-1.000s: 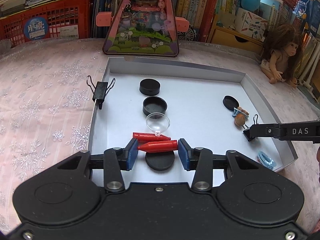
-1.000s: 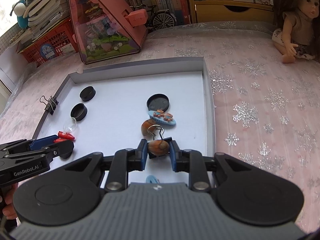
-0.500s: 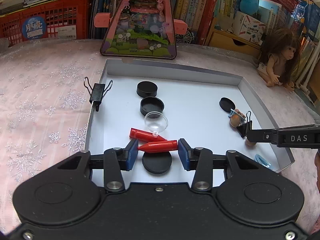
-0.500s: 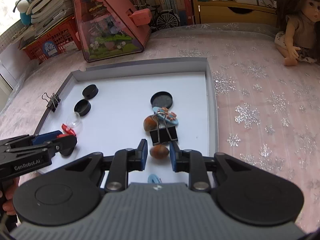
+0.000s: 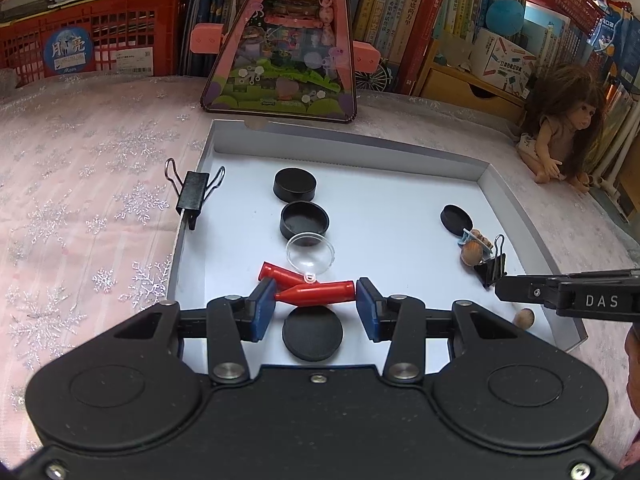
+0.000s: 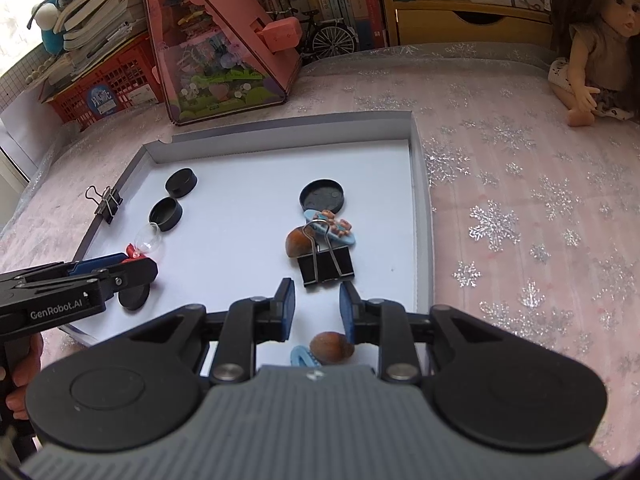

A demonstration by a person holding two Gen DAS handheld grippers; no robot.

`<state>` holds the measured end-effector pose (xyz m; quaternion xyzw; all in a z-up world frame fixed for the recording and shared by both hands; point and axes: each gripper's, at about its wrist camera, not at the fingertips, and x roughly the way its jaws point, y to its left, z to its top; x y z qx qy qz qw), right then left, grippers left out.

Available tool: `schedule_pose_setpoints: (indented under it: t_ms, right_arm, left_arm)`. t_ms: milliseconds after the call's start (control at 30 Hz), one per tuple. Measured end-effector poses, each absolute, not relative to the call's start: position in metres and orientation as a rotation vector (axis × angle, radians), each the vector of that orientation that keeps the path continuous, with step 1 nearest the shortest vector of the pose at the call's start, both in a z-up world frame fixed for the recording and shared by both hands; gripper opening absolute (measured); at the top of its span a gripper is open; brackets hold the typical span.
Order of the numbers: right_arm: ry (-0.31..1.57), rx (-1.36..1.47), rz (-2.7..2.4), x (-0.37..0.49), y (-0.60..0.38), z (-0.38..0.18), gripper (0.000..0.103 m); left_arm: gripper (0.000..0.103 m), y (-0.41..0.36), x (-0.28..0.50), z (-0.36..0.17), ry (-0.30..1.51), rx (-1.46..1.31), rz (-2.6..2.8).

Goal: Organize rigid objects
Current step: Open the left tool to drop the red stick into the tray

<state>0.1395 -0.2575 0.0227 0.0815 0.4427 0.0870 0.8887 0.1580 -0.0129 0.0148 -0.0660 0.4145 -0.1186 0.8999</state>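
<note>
Tray (image 6: 420, 216) middle bare and passable, black caps (image 6: 181, 183) crowding its left edge, binder clip (image 6: 326, 264) and walnut (image 6: 298, 242) blocking its right side.

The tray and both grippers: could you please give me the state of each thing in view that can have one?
left gripper: shut on a red bullet-shaped piece.
right gripper: open, jaws just opened, nothing between the pads.
brown nut: lying loose on the tray.
black binder clip: lying free, handles folded back.
second binder clip: clamped on the tray's left wall.
black cap: open side up.
</note>
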Motion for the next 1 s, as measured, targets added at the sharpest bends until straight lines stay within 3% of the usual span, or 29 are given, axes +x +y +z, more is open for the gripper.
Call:
schedule_pose_setpoints:
  t_ms: [33, 133, 267, 567, 1000]
  right_arm:
    - [0.911, 0.168, 0.183, 0.138, -0.257, 0.024, 0.046]
    - [0.887, 0.168, 0.187, 0.136, -0.257, 0.027, 0.056]
    - [0.866, 0.165, 0.188, 0.133, -0.256, 0.03, 0.061]
    - [0.813, 0.117, 0.183, 0.116, -0.248, 0.033, 0.074]
    - [0.668, 0.022, 0.157, 0.067, -0.234, 0.044, 0.083]
  left_arm:
    - [0.043, -0.013, 0.158, 0.015, 0.859, -0.141, -0.247]
    - [0.049, -0.012, 0.158, 0.016, 0.858, -0.151, -0.25]
    - [0.057, -0.013, 0.155, 0.018, 0.849, -0.149, -0.249]
    - [0.063, -0.02, 0.134, 0.029, 0.798, -0.104, -0.255]
    - [0.072, -0.031, 0.077, 0.053, 0.665, -0.038, -0.307]
